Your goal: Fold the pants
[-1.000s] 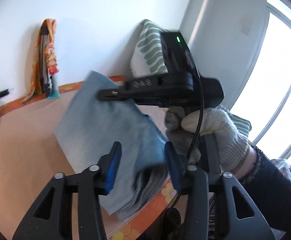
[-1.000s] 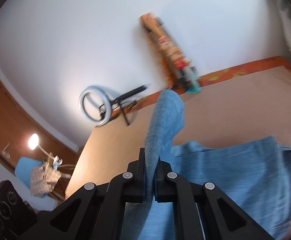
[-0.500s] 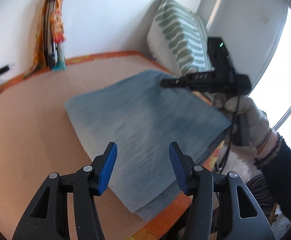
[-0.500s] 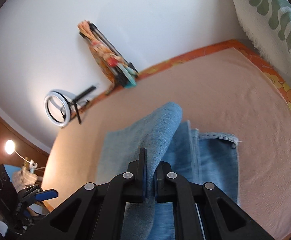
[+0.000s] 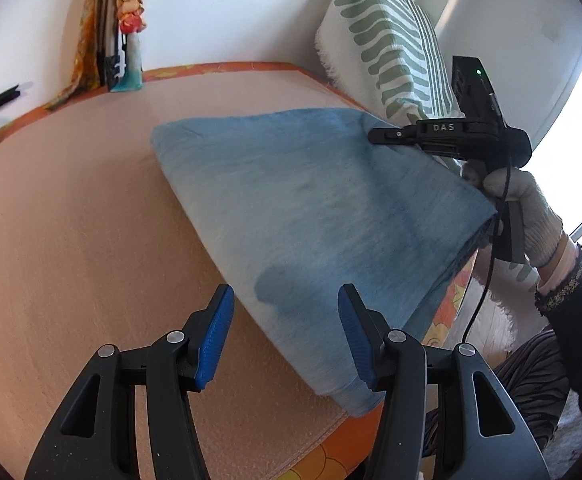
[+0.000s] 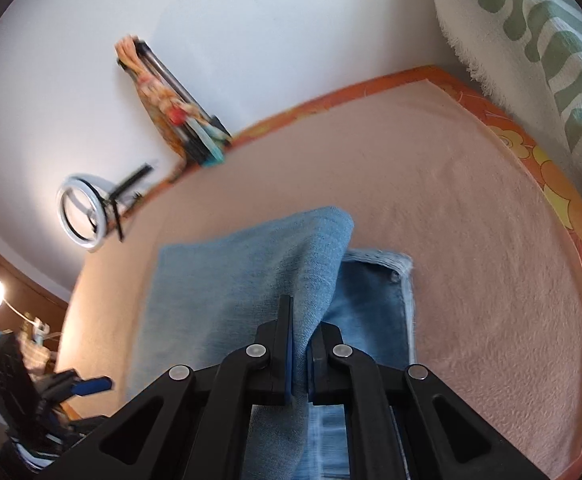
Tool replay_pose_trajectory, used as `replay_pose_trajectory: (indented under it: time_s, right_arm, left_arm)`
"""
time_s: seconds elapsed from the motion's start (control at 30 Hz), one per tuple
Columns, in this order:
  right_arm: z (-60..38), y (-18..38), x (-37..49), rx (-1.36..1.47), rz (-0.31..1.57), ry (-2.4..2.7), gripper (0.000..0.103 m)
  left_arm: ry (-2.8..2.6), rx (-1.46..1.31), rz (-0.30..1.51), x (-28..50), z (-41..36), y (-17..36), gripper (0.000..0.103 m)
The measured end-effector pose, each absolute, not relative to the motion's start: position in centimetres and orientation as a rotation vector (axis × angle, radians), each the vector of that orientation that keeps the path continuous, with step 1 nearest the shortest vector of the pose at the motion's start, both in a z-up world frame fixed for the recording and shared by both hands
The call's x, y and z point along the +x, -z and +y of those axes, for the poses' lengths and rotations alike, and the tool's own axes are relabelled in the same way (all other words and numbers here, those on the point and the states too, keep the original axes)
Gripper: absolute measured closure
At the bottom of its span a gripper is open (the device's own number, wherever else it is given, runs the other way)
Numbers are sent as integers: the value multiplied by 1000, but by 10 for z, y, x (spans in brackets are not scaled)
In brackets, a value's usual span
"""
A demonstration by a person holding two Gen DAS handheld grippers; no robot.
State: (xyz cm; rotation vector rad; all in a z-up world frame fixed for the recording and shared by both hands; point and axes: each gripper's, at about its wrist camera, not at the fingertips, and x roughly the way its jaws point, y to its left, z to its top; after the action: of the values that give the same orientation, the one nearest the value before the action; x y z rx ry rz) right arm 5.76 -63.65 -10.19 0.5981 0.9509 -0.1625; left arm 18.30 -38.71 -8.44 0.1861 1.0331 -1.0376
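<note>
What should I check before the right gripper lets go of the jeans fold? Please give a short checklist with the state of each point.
1. Right gripper clamped on the folded layer of the jeans: ok, denim sits between its shut fingers.
2. Left gripper free of cloth: ok, its jaws stand open above the near edge, nothing between them.
3. Folded layer covers the lower one: not ok, the lower layer's hem shows beside it in the right wrist view.
4. Jeans fully on the pink blanket: not ok, one side hangs past the orange edge.
5. Top surface smooth: ok, no big wrinkles visible.
6. Pillow clear of the jeans: cannot tell.
</note>
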Motion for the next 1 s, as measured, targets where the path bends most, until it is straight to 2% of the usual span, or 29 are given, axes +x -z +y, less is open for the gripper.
replay_pose_trajectory:
  time_s: [0.23, 0.4, 0.5, 0.53, 0.6, 0.67, 0.77, 0.8, 0.83, 0.87, 1.0]
  right_arm:
    - [-636, 111, 63, 529, 975, 168, 101]
    - [-633, 115, 59, 476, 989, 183, 94]
    - [-626, 112, 57, 385, 1014, 220, 86]
    - [-624, 111, 56, 343, 1028, 242, 80]
    - [-624, 110, 53, 286, 1054, 288, 79]
    - [-629, 105, 46, 304, 1051, 309, 69]
    - [-635, 98, 36, 368, 1041, 260, 65]
    - [-638, 99, 31, 418, 1038, 226, 60]
    - [-639, 99, 28, 455, 1036, 209, 44]
    - [-642, 101, 23, 496, 1030, 191, 35]
    - [-645, 112, 15, 548, 1043, 151, 30]
  left_arm:
    - [1035, 172, 1043, 181, -388, 88, 50]
    - [991, 121, 1064, 191, -382, 91, 50]
    - [970, 110, 1072, 196, -385, 91, 50]
    - [969, 107, 1075, 198, -386, 92, 48]
    - [966, 94, 1084, 202, -388, 93, 45]
    - [965, 93, 1093, 205, -392, 94, 45]
    - [968, 90, 1098, 210, -397, 95, 44]
    - [967, 79, 1103, 213, -398, 96, 43]
    - [964, 61, 1112, 215, -398, 97, 42]
    - [963, 39, 1125, 218, -398, 99, 42]
    - [960, 11, 1160, 224, -399, 109, 42]
